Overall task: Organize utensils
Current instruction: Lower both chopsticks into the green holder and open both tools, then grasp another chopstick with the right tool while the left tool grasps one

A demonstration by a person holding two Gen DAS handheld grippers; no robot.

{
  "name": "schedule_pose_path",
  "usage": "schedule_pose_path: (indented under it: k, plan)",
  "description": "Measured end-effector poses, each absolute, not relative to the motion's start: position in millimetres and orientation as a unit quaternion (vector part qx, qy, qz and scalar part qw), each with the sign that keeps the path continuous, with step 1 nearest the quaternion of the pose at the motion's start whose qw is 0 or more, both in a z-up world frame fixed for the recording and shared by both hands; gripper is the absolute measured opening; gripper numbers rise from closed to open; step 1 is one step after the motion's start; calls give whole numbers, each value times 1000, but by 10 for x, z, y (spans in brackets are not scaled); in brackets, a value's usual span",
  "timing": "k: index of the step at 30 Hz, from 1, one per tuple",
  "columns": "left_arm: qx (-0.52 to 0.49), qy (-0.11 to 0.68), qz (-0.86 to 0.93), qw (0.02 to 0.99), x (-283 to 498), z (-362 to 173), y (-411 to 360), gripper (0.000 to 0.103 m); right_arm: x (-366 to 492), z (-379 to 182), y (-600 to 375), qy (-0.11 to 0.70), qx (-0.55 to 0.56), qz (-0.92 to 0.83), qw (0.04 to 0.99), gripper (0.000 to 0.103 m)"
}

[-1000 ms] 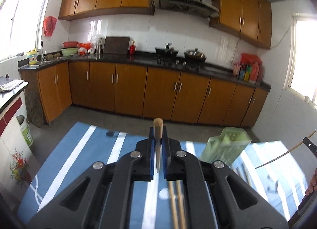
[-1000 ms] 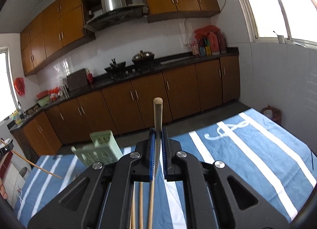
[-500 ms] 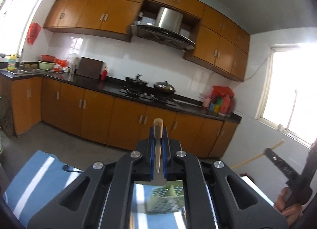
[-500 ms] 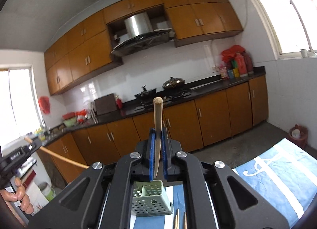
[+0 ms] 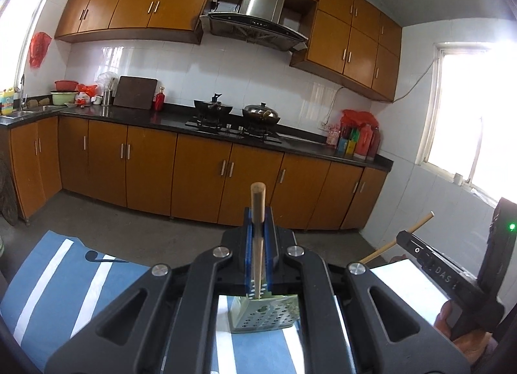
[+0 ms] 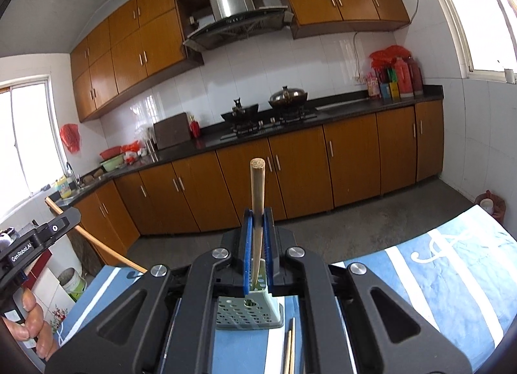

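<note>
Left wrist: both fingers (image 5: 257, 252) clenched on chopsticks (image 5: 257, 212), blue-striped tablecloth (image 5: 64, 264), kitchen w/ orange cabinets (image 5: 148, 167).

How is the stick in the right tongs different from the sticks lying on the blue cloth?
The held stick stands nearly upright in the right tongs; the loose sticks lie flat on the blue cloth. The held stick is pinched; the loose sticks lie free. The held stick's lower end meets the top of the green holder; the loose sticks rest beside it. Both are thin, pale wood.
</note>
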State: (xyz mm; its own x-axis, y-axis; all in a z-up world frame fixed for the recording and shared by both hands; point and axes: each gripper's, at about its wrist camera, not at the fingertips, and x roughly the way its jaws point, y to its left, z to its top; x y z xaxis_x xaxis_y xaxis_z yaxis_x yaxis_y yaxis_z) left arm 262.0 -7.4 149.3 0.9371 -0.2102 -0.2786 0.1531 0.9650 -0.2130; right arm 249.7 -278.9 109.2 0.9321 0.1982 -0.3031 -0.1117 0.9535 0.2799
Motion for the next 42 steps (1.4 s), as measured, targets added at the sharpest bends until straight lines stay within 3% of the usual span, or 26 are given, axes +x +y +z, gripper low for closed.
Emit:
schedule_pose_path:
  k: [11, 13, 15, 24, 34, 42]
  plan:
    - [-94, 196, -88, 972, 2927, 1108, -152, 11, 2585, 955, -2762, 196, 128, 78, 969, 8]
    - [-98, 195, -82, 972, 2908, 1122, -92, 21, 2544, 956, -2806, 194, 132, 75, 969, 19]
    - [-105, 192, -78, 973, 2882, 1150, -17, 23, 2490, 965, -2870, 190, 140, 71, 969, 30]
    - [-116, 203, -43, 971, 2514, 1145, 457, 29, 2090, 762, -3263, 202, 147, 24, 968, 30]
    - [-87, 336, 10, 938, 2234, -31, 865, 30, 2121, -646, -3214, 406, 136, 28, 903, 27]
    - [-101, 404, 0, 909, 2115, -669, 869, 30, 2121, -1032, -2853, 447, 98, 42, 888, 24]
